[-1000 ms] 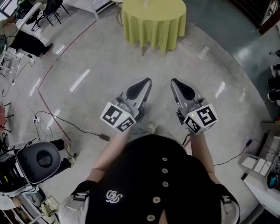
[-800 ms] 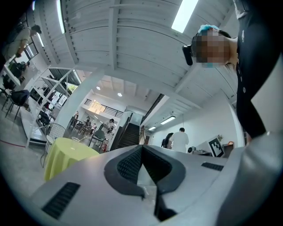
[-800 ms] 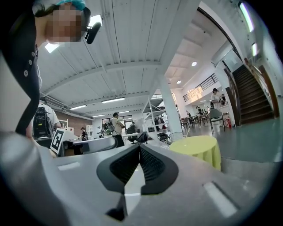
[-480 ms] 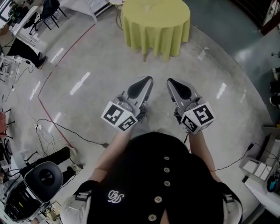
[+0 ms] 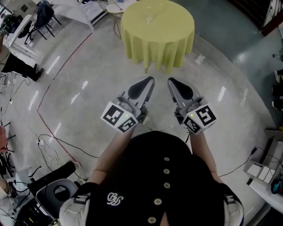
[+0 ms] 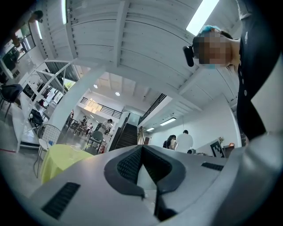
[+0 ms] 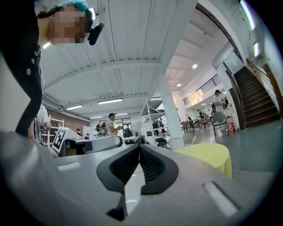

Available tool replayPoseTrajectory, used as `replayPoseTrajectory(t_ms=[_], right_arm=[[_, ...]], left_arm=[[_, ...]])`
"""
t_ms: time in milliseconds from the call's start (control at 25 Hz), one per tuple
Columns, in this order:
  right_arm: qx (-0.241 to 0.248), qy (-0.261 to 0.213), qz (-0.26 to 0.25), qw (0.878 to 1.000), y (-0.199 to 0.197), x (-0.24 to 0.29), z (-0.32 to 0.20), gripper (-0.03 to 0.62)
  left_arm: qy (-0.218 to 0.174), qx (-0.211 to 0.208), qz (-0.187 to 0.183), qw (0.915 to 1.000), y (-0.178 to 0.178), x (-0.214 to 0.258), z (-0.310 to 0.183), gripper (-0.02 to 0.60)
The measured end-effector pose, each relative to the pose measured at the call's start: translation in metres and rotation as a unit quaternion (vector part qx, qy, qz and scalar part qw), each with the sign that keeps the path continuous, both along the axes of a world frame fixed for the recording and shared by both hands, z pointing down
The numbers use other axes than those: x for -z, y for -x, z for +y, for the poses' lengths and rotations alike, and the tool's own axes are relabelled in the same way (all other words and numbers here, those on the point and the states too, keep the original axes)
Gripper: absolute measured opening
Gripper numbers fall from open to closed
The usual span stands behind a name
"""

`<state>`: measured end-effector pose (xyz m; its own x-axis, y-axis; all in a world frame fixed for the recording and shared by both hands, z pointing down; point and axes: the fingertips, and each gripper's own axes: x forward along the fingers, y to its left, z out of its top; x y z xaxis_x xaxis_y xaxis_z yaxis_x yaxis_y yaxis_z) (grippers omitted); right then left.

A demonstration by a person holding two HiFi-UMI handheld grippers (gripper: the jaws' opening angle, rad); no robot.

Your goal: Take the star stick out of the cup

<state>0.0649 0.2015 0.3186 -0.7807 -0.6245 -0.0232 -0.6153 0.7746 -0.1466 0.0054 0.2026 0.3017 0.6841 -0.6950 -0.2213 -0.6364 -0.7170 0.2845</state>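
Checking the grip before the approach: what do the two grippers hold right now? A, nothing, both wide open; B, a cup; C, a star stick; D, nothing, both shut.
D: the left gripper and right gripper each show jaws closed tip to tip, nothing between them.

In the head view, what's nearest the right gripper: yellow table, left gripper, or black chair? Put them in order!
1. left gripper, just left of the right gripper.
2. yellow table, straight ahead.
3. black chair, far upper left corner.

A round table (image 5: 164, 42) in yellow-green cloth stands on the glossy floor (image 5: 88, 92), a small clear thing (image 5: 149, 18) atop.
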Motion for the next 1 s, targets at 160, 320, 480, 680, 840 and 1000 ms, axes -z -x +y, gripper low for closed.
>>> replayPoseTrajectory(t_ms=[160,320,480,680,840,1000], right_arm=[[-0.014,0.002,-0.003,1.0,0.011,-0.003,-0.036,0.003],[-0.019,0.004,-0.004,1.0,0.024,-0.001,-0.058,0.003],[-0.019,0.0,0.0,1.0,0.031,0.004,-0.072,0.003],[-0.035,0.006,0.006,0.999,0.022,0.003,-0.085,0.003],[-0.055,0.012,0.009,0.998,0.009,0.0,-0.103,0.003],[-0.072,0.016,0.01,0.997,-0.001,0.0,-0.124,0.003]], left_arm=[[0.004,-0.014,-0.002,0.9999,0.01,-0.006,-0.034,0.012],[0.003,-0.021,-0.005,0.9998,0.02,-0.006,-0.055,0.012],[0.006,-0.023,-0.008,0.9997,0.029,-0.004,-0.069,0.012],[0.009,-0.022,-0.011,0.9997,0.036,-0.004,-0.082,0.012],[0.014,-0.019,-0.014,0.9996,0.039,-0.009,-0.094,0.012],[0.023,-0.009,-0.022,0.9994,0.046,-0.014,-0.112,0.012]])
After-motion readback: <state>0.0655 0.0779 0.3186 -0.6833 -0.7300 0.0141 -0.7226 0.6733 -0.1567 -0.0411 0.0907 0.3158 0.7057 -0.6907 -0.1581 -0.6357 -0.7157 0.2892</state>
